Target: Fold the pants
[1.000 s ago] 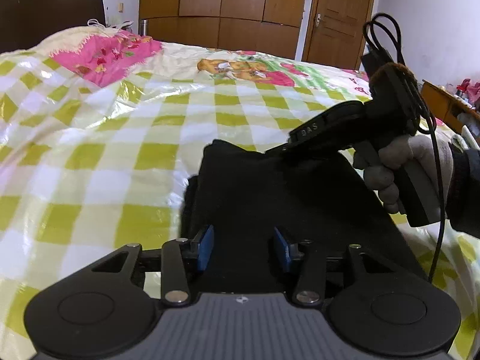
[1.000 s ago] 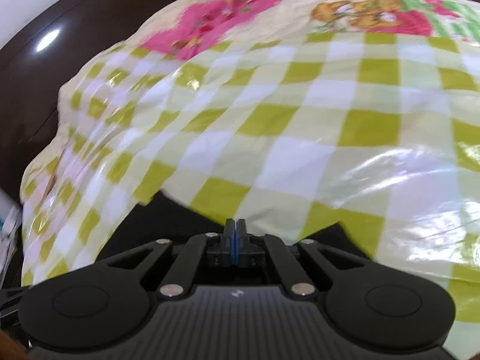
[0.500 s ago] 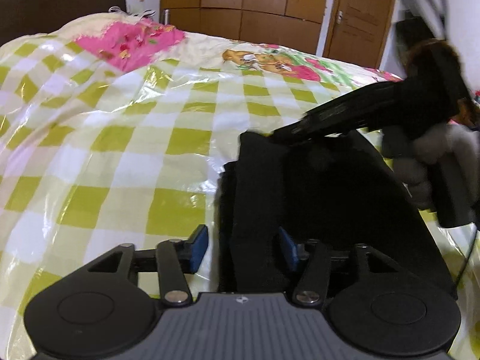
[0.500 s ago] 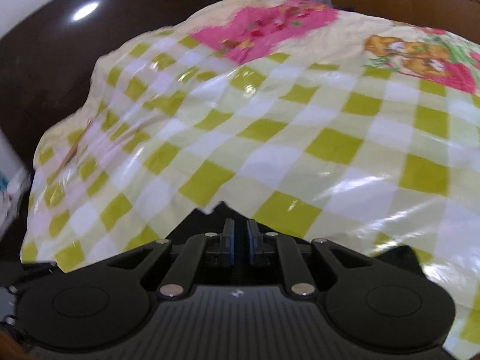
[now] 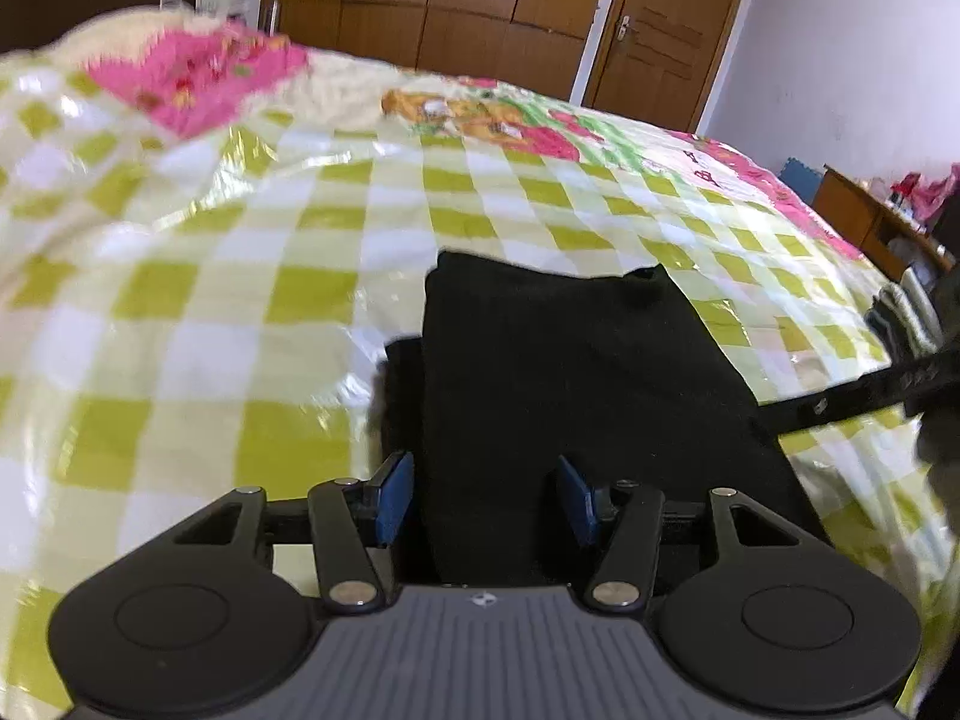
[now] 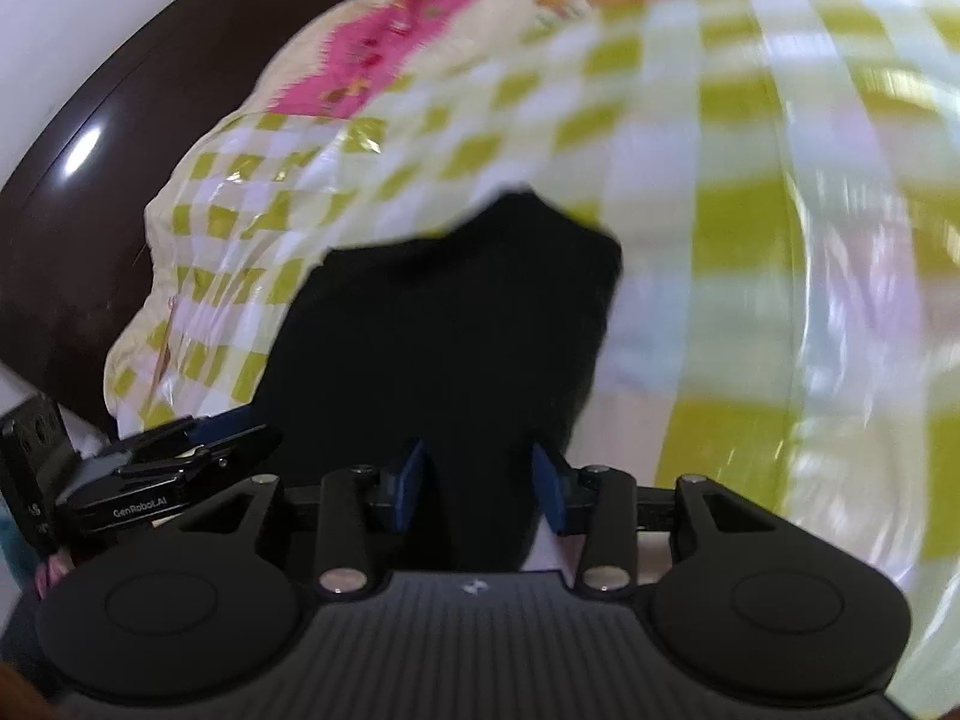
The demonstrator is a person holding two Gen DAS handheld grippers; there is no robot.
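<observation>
Left tongs point(image 5: 486, 498): held wide open with nothing gripped; the blue pads point(image 5: 396, 495) are seen at either side of the near end of the pants, low in the left wrist view
Right tongs point(image 6: 480, 483): likewise spread apart and empty, the black cloth showing between and beyond the blue pads at the lower middle of the right wrist view; whether cloth is touched cannot be told
Pants point(image 5: 570, 372): a black folded stack, laid flat on the bed at the centre of the left wrist view; a lower layer is seen to stick out a little along its left edge
Key relation: the pants lie straight ahead of both tongs, the long axis running from the bottom of the frame toward the upper middle; the left tongs are judged slightly nearer, being set over the near end
Other tool: the right tongs' handle is seen at the right edge of the left wrist view, beside the stack and apart from it
Bed point(image 5: 210, 300): covered by a glossy green-and-white checked sheet
Containers: none seen
Progress: the fold is judged done or nearly done
</observation>
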